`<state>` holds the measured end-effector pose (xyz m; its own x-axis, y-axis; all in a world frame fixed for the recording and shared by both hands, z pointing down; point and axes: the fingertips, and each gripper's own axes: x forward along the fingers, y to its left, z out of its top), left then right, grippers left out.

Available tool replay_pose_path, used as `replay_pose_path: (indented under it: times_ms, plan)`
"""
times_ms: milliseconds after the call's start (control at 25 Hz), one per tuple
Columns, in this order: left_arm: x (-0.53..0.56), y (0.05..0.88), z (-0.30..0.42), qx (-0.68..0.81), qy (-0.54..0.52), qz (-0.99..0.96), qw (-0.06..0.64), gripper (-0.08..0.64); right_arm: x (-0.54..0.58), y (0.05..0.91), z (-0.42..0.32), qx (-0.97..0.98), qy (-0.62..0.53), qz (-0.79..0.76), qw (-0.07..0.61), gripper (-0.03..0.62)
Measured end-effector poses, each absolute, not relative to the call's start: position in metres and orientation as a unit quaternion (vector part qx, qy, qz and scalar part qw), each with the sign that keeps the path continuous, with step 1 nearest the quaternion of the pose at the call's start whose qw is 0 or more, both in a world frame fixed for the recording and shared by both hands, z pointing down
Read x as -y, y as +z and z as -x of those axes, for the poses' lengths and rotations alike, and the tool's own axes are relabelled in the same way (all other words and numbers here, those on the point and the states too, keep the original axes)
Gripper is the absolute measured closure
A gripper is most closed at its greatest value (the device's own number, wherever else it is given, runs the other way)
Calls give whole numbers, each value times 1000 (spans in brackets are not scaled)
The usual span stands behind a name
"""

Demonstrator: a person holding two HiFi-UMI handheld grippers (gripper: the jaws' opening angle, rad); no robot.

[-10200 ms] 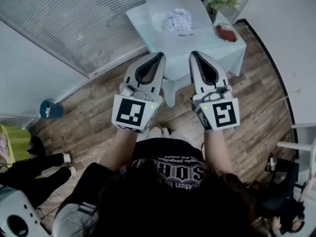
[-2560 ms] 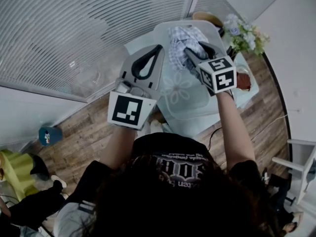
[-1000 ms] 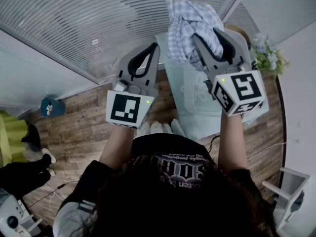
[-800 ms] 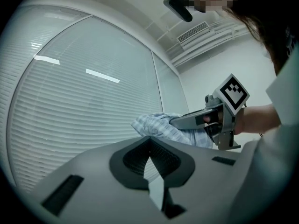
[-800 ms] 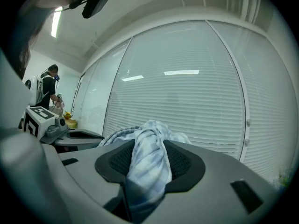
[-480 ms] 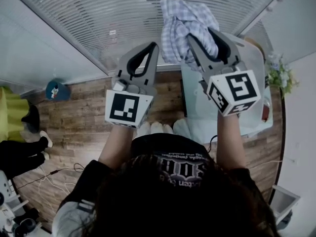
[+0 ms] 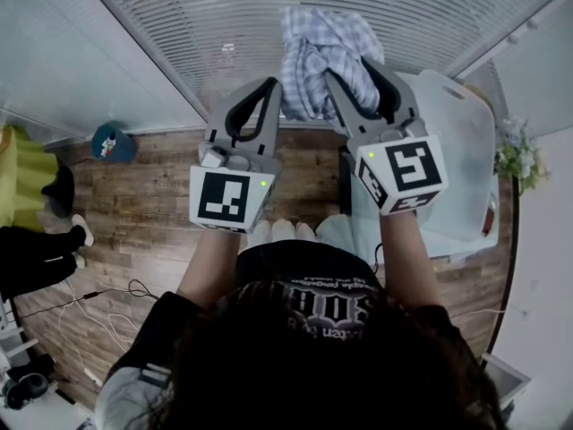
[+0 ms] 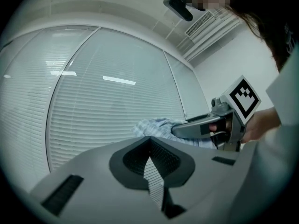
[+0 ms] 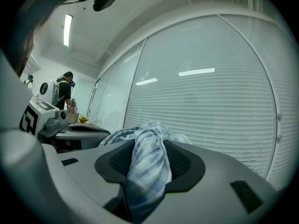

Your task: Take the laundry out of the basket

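Note:
A blue-and-white checked cloth [image 7: 318,43] hangs bunched from my right gripper [image 7: 345,68], which is shut on it; in the right gripper view the cloth [image 9: 149,167] fills the gap between the jaws of that gripper [image 9: 149,141]. The clear plastic basket [image 7: 461,159] stands on a white-covered table to the right of and below that gripper. My left gripper [image 7: 273,83] is held beside the right one, its tips together and nothing between them. In the left gripper view the left gripper [image 8: 149,141] points at the blinds, with the cloth [image 8: 154,126] to its right.
Window blinds [image 7: 224,25] run across the front. Below is wooden floor [image 7: 134,213] with a blue object [image 7: 114,141], a yellow-green thing [image 7: 16,173] and cables [image 7: 107,303]. Flowers [image 7: 515,155] stand at the table's right end. A person [image 9: 65,92] stands far off.
Both grippers have swung left together, away from the basket, the cloth still in the right one. The basket and table now lie to the right of the right gripper.

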<state>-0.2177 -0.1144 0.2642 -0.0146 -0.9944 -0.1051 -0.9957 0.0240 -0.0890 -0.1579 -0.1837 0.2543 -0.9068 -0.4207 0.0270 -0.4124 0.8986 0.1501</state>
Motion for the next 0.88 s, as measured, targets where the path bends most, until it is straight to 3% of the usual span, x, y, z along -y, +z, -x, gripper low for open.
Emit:
replay_pose_path:
  times_ms: [880]
  plan:
    - [48,302,260,-770,-28,635,63,558,131,316,191,986,-38,-160,35,403]
